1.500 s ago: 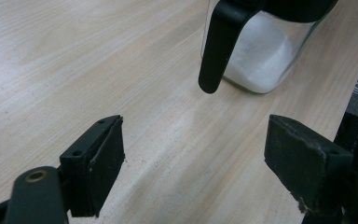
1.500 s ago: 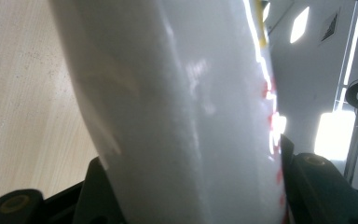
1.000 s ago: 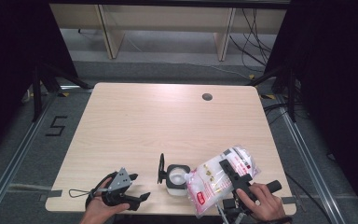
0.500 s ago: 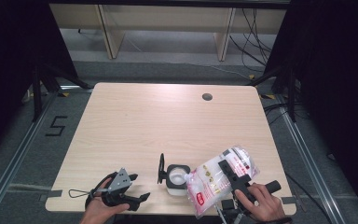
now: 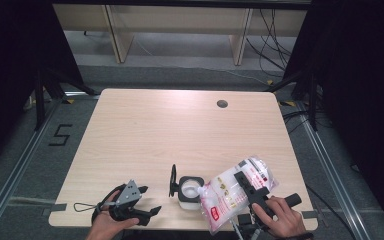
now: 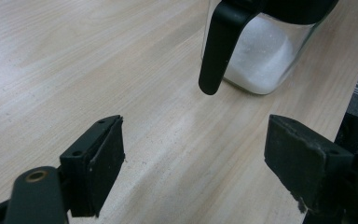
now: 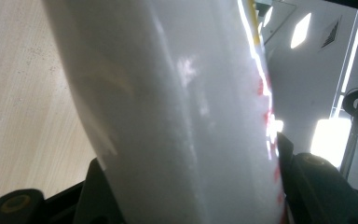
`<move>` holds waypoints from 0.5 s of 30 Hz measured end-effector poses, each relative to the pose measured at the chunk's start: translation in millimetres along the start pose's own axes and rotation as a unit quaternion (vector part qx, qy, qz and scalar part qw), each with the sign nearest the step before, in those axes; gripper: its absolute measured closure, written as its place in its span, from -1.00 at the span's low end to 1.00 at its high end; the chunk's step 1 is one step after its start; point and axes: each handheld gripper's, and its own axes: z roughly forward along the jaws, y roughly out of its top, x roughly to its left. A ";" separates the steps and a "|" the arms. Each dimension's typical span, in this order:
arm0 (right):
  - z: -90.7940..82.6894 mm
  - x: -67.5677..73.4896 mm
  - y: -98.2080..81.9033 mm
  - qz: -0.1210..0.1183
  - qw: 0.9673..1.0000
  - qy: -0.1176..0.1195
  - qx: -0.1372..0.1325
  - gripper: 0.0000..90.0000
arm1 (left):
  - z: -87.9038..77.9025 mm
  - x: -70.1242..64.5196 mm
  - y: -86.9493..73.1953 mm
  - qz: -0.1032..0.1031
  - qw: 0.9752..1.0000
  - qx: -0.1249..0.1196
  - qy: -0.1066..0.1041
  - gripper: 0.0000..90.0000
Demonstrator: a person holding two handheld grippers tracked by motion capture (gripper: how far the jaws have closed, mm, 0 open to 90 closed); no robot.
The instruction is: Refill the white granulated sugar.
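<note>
holding the clear plastic bag of white granules with red print (image 5: 235, 192) tilted toward the small clear square jar with a black rim and flipped-up black lid (image 5: 189, 189), we keep the right tongs (image 5: 247, 186) clamped across the bag's middle; in the right gripper view the bag (image 7: 177, 116) sits squeezed between both jaws. we judge the bag is gripped mid-body so its lower corner can hang at the jar's mouth and the granules run downhill into it. the jar stands upright near the front edge of the pale wooden worktop (image 5: 180, 130), already partly filled with white granules, its lid swung up on the left side, out of the bag's way. the left tongs (image 5: 147, 214) rest low on the worktop just left of the jar, spread wide with nothing between them; in the left gripper view the jar (image 6: 261, 60) lies ahead of the jaws, apart from them, so we take it they wait ready to steady it.
</note>
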 end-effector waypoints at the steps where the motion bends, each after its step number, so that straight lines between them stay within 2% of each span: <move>1: -0.3 1.4 -0.4 0.010 1.000 0.004 0.005 0.14 | -1.1 0.7 -0.1 0.006 1.000 0.003 0.002 -0.57; 2: -0.3 1.4 -0.4 0.010 1.000 0.004 0.005 0.14 | -1.1 0.7 -0.1 0.006 1.000 0.003 0.002 -0.57; 3: -0.1 2.6 -1.2 0.016 1.000 -0.002 0.000 0.14 | 0.3 -0.7 0.1 -0.009 1.000 -0.012 -0.004 -0.57; 5: 0.6 2.6 -1.7 0.024 1.000 0.001 -0.002 0.14 | 1.2 -0.3 0.0 -0.002 1.000 -0.014 -0.003 -0.57; 6: 0.6 2.6 -1.7 0.024 1.000 0.001 -0.002 0.14 | 0.4 1.0 -0.2 0.006 1.000 -0.004 -0.002 -0.57; 7: 0.1 1.0 -1.8 0.017 1.000 0.007 0.004 0.15 | 0.0 0.9 -0.6 0.005 1.000 0.001 -0.002 -0.57; 8: 0.8 1.9 -2.4 0.024 1.000 0.005 0.000 0.15 | -0.9 0.9 -0.1 0.005 1.000 0.006 0.001 -0.57; 9: 1.2 3.9 -2.9 0.037 0.999 0.002 -0.003 0.15 | 0.5 -1.2 -0.1 -0.009 1.000 -0.013 -0.003 -0.57; 10: 0.8 4.2 -3.2 0.041 0.999 0.009 -0.001 0.16 | 0.3 -0.6 0.2 -0.006 1.000 -0.011 -0.005 -0.57; 11: 2.0 3.5 -4.4 0.040 0.999 0.000 -0.011 0.16 | 0.3 1.0 -0.1 0.007 1.000 -0.004 -0.002 -0.57; 13: 2.4 3.4 -4.7 0.042 0.999 -0.004 -0.014 0.16 | -0.2 1.5 -0.5 0.009 1.000 0.002 -0.002 -0.57; 14: 1.3 2.3 -4.5 0.042 0.999 0.006 -0.004 0.16 | -0.7 1.3 -0.4 0.008 1.000 0.004 0.000 -0.57; 15: 1.6 2.3 -4.9 0.045 0.999 0.006 -0.007 0.16 | 0.7 -0.8 -0.5 -0.007 1.000 -0.011 -0.002 -0.57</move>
